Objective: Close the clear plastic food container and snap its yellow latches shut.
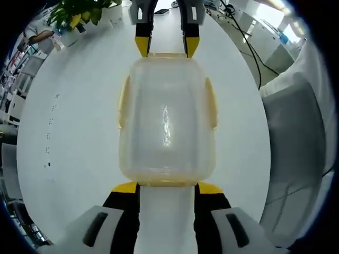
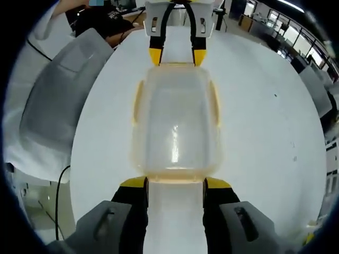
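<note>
1. The clear plastic food container with yellow side latches (image 1: 167,119) (image 2: 176,127) sits lid-on at the middle of the round white table (image 1: 74,121) (image 2: 259,116); no writing is readable.
2. The left gripper (image 1: 167,187) and right gripper (image 2: 176,182) face each other at the container's opposite ends, jaws apart, gripping nothing.
3. A green potted plant (image 1: 79,13) appears in the left gripper view.

Legible text, labels, brands, numbers, signs: none. The clear container (image 1: 167,123) is showing no readable print or label on its lid or yellow latches. The white table (image 1: 79,132) is bearing only a few small dark specks, not lettering. Items in the background of both gripper views are appearing too small and blurred to read.
</note>
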`<state>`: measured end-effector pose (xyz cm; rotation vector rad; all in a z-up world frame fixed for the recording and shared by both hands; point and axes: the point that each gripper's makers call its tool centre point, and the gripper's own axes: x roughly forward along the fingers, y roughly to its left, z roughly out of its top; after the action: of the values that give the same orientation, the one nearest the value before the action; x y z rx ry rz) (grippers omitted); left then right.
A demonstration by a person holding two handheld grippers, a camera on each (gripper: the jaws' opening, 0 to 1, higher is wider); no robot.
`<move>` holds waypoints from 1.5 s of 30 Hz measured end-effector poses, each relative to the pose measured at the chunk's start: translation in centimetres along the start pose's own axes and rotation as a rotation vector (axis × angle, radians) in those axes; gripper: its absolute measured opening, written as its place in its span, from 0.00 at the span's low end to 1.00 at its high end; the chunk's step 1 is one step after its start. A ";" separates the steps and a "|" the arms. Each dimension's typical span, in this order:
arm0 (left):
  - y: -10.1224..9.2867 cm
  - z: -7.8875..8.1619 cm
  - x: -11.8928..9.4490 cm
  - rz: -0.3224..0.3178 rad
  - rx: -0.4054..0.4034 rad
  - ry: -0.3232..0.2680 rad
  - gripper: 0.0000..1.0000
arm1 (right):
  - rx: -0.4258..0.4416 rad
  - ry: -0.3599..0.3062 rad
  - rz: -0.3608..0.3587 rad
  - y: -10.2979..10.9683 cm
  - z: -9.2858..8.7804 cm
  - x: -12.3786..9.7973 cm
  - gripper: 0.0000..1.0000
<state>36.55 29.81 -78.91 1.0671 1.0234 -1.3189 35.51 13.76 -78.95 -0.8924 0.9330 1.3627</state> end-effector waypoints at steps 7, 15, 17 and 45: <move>0.0 -0.1 0.0 0.007 -0.002 0.009 0.34 | -0.003 0.012 0.002 0.0 0.0 0.0 0.37; -0.1 -2.0 1.1 0.024 -0.037 0.070 0.29 | 0.024 0.073 -0.002 0.2 -2.0 0.9 0.37; 0.4 -2.7 1.0 0.054 -0.112 0.072 0.30 | 0.066 0.088 0.010 0.4 -2.7 1.0 0.38; 1.0 0.2 -4.7 -0.250 -1.536 -0.494 0.47 | 1.196 -0.418 0.186 -1.1 0.7 -5.2 0.42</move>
<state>37.51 30.61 -74.28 -0.5272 1.3427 -0.5435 36.65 12.41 -73.93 0.3794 1.2546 0.8236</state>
